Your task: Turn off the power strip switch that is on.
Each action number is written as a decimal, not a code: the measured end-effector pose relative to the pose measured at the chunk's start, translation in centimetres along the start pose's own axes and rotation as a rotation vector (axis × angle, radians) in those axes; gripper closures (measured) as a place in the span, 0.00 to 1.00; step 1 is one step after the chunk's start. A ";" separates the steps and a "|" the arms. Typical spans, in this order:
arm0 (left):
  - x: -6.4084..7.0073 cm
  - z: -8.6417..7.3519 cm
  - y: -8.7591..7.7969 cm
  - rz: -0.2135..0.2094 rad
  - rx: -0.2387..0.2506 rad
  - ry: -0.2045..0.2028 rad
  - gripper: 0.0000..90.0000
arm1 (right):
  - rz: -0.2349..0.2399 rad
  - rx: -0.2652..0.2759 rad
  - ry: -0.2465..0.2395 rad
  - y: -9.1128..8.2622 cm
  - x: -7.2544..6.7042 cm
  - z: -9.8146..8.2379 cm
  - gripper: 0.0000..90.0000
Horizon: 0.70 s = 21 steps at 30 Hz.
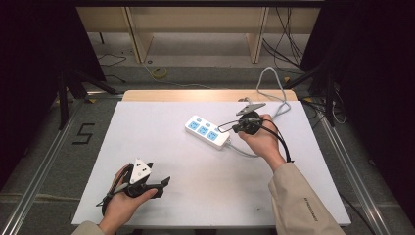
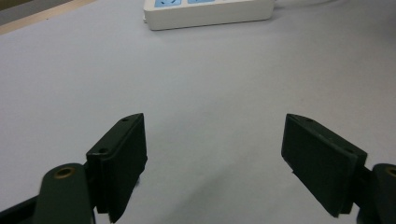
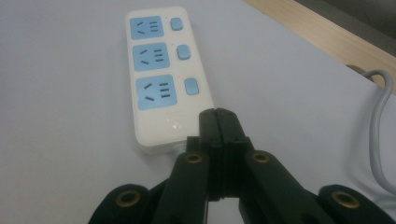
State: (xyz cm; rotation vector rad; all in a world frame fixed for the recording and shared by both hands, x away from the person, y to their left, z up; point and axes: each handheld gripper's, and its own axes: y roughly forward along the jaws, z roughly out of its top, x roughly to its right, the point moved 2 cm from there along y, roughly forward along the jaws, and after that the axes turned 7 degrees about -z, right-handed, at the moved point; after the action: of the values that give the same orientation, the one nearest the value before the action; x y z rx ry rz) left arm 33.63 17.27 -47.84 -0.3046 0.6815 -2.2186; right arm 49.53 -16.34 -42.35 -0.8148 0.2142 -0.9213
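Note:
A white power strip (image 1: 207,131) with three blue sockets and three blue switches lies on the white table, right of the middle. In the right gripper view the power strip (image 3: 161,79) lies just beyond my right gripper (image 3: 217,114), whose jaws are pressed together with nothing between them, over the strip's cable end. In the high view the right gripper (image 1: 234,129) sits just right of the strip. My left gripper (image 1: 164,182) rests low at the front left, open, jaws wide apart over bare table (image 2: 212,140); the strip's end (image 2: 208,11) lies far ahead.
The strip's grey cable (image 1: 274,105) curls off the table's back right edge and shows at the right of the right gripper view (image 3: 383,121). A wooden strip (image 1: 205,95) borders the table's far edge. Cables and desk legs stand on the floor beyond.

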 end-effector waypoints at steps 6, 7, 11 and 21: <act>0.0 0.0 0.0 -0.001 0.000 0.000 0.25 | 0.002 -0.010 0.000 0.4 0.1 0.3 1.00; 0.0 0.0 0.0 0.000 0.000 0.001 0.25 | 0.002 -0.015 -0.004 0.5 0.1 0.4 1.00; 0.0 0.0 0.0 -0.001 0.003 -0.003 0.25 | 0.002 -0.018 0.004 0.7 0.2 0.5 1.00; 0.0 0.0 0.0 0.000 0.003 -0.003 0.25 | -0.001 -0.030 -0.002 1.2 0.2 1.1 1.00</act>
State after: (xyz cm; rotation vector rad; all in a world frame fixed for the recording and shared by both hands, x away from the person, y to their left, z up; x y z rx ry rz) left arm 33.66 17.25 -47.84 -0.3066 0.6761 -2.2181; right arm 50.94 -15.50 -42.37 -0.8441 0.2263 -0.9201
